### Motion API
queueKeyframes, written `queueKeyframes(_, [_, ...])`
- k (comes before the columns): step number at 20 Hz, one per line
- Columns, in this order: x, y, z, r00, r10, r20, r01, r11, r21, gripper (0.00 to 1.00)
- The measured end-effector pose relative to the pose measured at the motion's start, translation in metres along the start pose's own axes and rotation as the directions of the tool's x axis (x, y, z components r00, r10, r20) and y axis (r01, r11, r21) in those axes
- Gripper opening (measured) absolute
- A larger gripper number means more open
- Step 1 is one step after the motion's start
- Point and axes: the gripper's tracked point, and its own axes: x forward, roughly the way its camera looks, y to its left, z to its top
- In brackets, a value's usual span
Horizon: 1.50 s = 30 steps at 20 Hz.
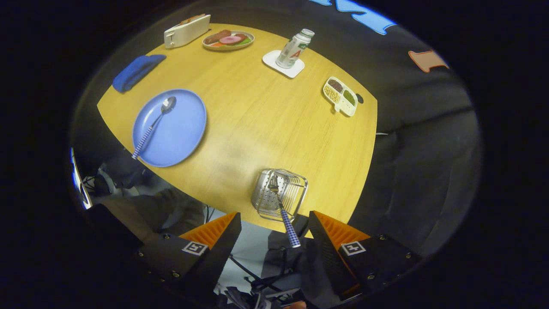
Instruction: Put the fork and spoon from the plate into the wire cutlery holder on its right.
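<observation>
Fork [283, 206] is standing in the wire cutlery holder [279, 194], tines down, its checked handle leaning out over the near rim and reaching into the gap between the fingers. Gripper [274, 229] is hovering above with jaws spread wide, gripping nothing; neither finger is touching the handle. Holder is sitting at the near edge of the wooden table [257, 116], just ahead of the fingers. Spoon [153, 126] is lying on the blue plate [180, 128], bowl pointing away, handle overhanging the near rim; plate is well apart from the holder, beyond the left finger. Farther off: blue cloth [137, 72], toaster [187, 31], plate of food [228, 40], bottle [295, 48] on a white coaster [283, 64], divided snack tray [340, 96]. Nothing is lying between gripper and spoon.
</observation>
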Motion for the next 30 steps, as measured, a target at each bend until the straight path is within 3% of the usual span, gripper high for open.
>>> queueKeyframes(5, [-0.014,0.066,0.026,0.982,0.077,0.173,-0.101,0.986,0.131,0.97])
queueKeyframes(11, [-0.031,0.122,0.054,0.953,0.119,0.28,-0.173,0.969,0.176,0.97])
queueKeyframes(15, [-0.022,0.165,0.063,0.942,0.18,0.284,-0.231,0.96,0.157,0.97])
queueKeyframes(23, [0.01,0.224,0.084,0.93,0.208,0.303,-0.269,0.947,0.175,0.97])
queueKeyframes(30, [0.05,0.257,0.087,0.948,0.228,0.22,-0.275,0.937,0.214,0.97])
